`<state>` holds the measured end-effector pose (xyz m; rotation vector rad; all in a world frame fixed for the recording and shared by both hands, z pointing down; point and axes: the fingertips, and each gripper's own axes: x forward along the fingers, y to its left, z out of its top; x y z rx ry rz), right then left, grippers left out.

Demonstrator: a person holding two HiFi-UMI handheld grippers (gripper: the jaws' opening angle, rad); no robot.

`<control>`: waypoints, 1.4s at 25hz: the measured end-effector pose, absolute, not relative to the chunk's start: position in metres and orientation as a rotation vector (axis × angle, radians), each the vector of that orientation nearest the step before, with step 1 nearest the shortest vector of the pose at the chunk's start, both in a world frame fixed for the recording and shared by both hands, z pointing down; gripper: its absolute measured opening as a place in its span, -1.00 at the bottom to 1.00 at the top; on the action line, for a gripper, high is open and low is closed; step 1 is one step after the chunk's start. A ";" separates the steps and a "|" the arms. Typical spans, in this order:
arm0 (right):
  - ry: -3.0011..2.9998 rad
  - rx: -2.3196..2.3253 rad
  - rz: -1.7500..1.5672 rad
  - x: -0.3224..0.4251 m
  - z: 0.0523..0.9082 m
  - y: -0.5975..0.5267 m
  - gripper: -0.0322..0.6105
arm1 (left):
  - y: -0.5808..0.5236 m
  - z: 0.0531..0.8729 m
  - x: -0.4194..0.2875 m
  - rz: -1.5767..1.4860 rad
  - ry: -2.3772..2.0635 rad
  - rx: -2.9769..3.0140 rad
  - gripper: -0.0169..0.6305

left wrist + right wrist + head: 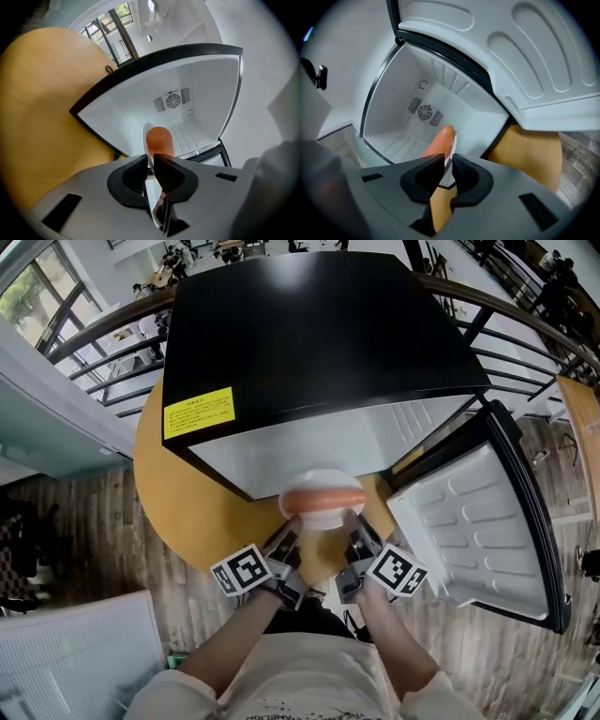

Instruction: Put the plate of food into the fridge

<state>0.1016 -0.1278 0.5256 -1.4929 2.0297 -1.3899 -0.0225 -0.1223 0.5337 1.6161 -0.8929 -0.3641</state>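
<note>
- In front of the fridge [309, 343], just at its open mouth, we find the plate [323, 514] carried level between both grippers. A sausage [323, 497] lies across it. The plate is not yet inside the fridge.
- The left gripper [151, 166] has its jaws pinched on the plate's rim, on the side of the fridge away from the door [487, 531]. The right gripper [449, 171] pinches the opposite rim, on the door side.
- The door stands swung wide. The fridge interior shows bare white walls, a ribbed floor and a fan grille [424, 112] on the back wall.
- We judge the step in hand to be carrying the plate into the fridge.
- We advise advancing both grippers together, so the rim does not twist in the pads.
- We advise keeping the plate level, as the sausage looks loose and could roll.
- We advise clearing the fridge's lower lip and resting the plate on the fridge floor before either grip loosens.
</note>
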 end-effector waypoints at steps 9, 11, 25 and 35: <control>2.032 -1.529 -1.378 0.109 0.546 -0.168 -0.69 | -0.161 0.556 -0.016 -0.400 -0.911 1.591 -0.78; 2.041 -1.535 -1.376 0.109 0.551 -0.176 -0.69 | -0.168 0.562 -0.016 -0.407 -0.920 1.582 -0.78; 2.028 -1.584 -1.378 0.109 0.584 -0.222 -0.69 | -0.208 0.593 -0.017 -0.445 -1.000 1.521 -0.79; 2.035 -1.590 -1.376 0.105 0.600 -0.247 -0.68 | -0.229 0.611 -0.021 -0.472 -1.045 1.479 -0.79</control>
